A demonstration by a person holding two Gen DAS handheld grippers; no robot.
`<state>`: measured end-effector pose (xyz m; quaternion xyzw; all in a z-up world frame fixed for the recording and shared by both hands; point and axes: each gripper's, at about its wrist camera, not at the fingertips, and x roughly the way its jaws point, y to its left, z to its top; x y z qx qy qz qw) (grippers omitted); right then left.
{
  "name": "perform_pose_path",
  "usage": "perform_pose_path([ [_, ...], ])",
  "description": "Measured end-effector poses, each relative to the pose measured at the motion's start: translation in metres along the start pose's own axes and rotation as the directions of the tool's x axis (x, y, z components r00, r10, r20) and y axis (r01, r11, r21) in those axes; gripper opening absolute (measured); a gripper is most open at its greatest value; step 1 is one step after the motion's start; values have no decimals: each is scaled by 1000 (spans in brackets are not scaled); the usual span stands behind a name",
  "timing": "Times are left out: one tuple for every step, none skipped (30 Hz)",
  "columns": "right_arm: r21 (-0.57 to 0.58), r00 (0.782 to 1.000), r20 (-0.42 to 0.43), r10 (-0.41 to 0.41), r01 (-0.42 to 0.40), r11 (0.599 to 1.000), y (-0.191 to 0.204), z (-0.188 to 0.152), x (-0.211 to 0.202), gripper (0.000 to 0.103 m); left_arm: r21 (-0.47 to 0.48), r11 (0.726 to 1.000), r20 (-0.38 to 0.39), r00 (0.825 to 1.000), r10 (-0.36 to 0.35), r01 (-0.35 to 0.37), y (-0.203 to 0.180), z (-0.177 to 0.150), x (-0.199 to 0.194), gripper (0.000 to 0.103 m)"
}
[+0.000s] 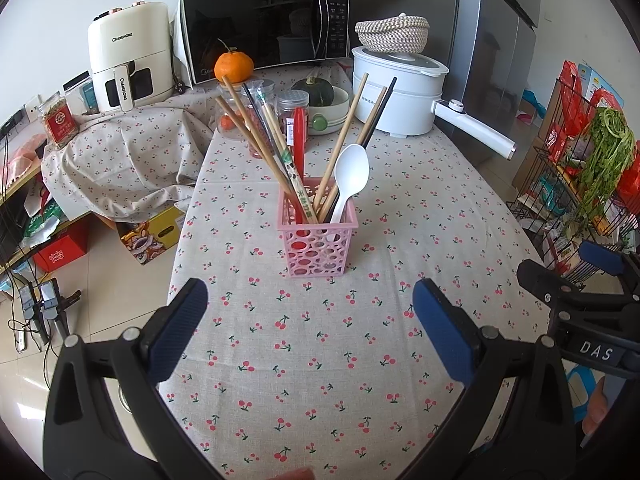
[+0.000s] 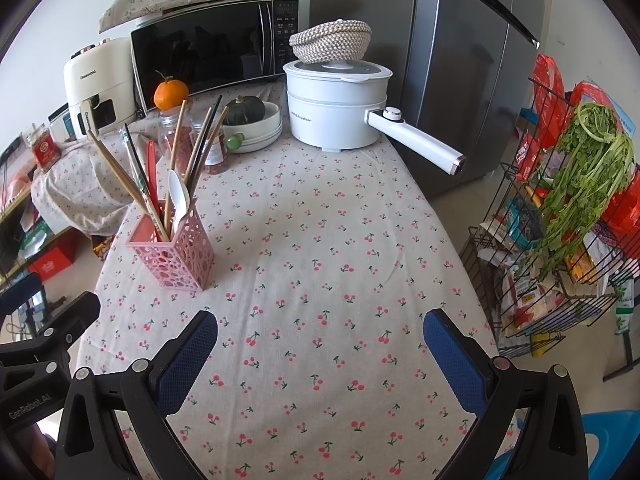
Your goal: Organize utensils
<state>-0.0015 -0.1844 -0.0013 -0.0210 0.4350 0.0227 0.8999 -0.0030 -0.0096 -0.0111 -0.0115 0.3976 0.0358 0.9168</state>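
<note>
The holder (image 1: 318, 236) stands mid-worktop (image 1: 320, 360), already carrying chopsticks (image 1: 256, 136), a white spoon (image 1: 347, 184) and a red utensil (image 1: 299, 140). No loose utensils show, so sorting looks done. My left tongs (image 1: 310, 330) and right tongs (image 2: 320, 354) gape empty, well short of it.

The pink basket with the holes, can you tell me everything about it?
The pink basket is a small square holder that looks like plastic, its walls full of round cut-out holes. It stands upright on the cherry-print tablecloth, with bare cloth all around its foot. Inside lean wooden chopsticks, dark chopsticks, a white spoon and a red utensil, all poking out of the top. Neither gripper touches it; both sets of fingers are open and apart from it.
</note>
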Motion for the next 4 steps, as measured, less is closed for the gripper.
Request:
perform_pose_path([
  [0,1000,-1,0,0,1000,0,0,0,103,1,1000,1,1000,-2,2,0,0,0,102],
  [0,1000,-2,1,-1,1000,0,0,0,103,1,1000,3,1000,-6,6,-1,0,0,102],
  [1,1000,-4,1,-1,1000,0,-1,1,103,1,1000,5,1000,-10,10,-1,0,-1,102],
  [2,1000,-5,3,-3,1000,0,-1,1,103,0,1000,8,1000,-12,12,-1,1,-2,102],
])
